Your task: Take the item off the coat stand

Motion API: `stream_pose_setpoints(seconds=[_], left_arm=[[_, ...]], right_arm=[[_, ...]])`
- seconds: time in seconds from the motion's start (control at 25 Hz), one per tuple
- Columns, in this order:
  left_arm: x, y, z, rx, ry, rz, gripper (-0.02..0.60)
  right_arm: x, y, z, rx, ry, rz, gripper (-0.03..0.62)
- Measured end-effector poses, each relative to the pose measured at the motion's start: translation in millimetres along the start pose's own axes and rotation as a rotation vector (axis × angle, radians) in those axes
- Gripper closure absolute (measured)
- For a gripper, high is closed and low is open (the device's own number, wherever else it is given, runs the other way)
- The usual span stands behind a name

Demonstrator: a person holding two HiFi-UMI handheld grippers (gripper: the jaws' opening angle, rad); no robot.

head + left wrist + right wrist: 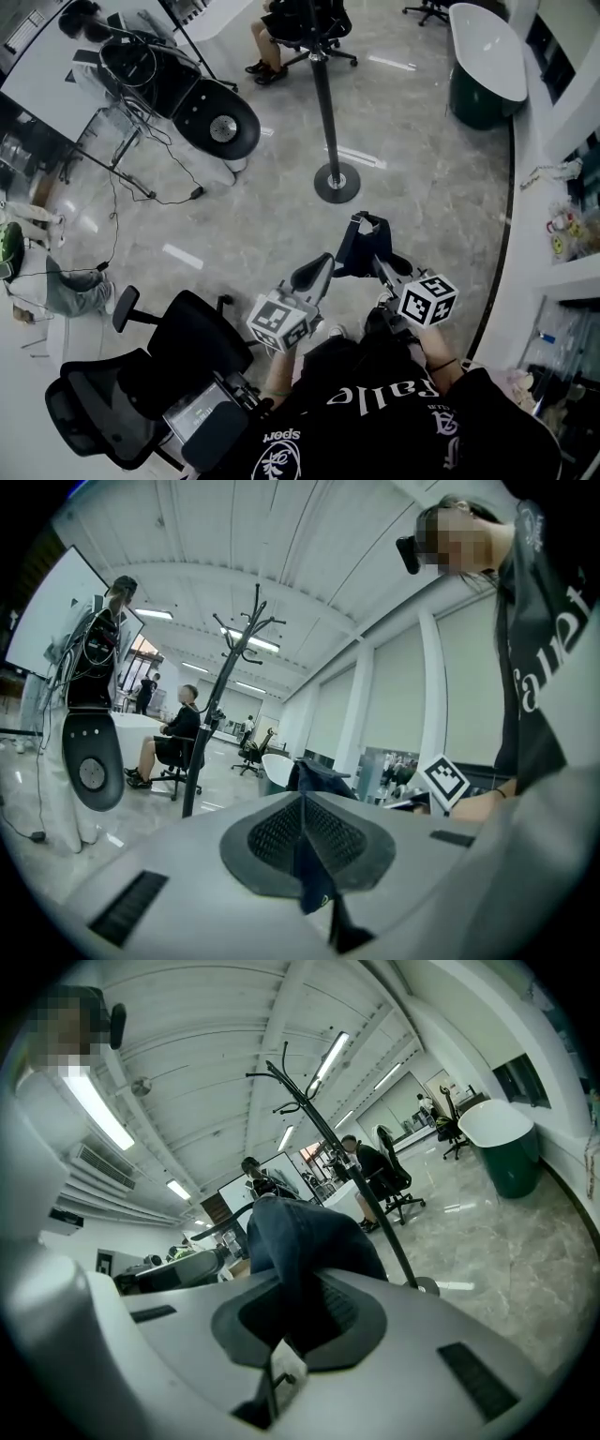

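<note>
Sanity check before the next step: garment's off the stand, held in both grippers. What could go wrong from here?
1. The left gripper pinches only a thin edge of the garment; it might slip, leaving the right gripper to carry it alone.
2. The stand is just ahead; a forward swing could knock it.
3. The chair sits close on the left and may snag hanging cloth.

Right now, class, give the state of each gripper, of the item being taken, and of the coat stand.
left gripper: shut on the garment.
right gripper: shut on the garment.
garment: off the stand, held between both grippers.
coat stand: upright on the floor, hooks bare.
</note>
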State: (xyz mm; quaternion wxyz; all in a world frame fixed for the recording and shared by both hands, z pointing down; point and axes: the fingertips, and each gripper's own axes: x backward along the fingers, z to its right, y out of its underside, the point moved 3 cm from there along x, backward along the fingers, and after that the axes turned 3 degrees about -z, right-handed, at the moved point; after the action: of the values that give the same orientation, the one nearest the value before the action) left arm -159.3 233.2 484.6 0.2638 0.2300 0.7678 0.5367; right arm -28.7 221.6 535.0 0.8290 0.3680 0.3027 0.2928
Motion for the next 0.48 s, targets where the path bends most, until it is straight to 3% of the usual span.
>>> stream_pose_setpoints(seconds=[0.48], left_arm=[[5.5,-18.7,-17.3,-0.010,0.109,0.006,0.575]], right_arm=[[-8.5,-13.1,-17.1,0.019,0.107,0.052,0.568]])
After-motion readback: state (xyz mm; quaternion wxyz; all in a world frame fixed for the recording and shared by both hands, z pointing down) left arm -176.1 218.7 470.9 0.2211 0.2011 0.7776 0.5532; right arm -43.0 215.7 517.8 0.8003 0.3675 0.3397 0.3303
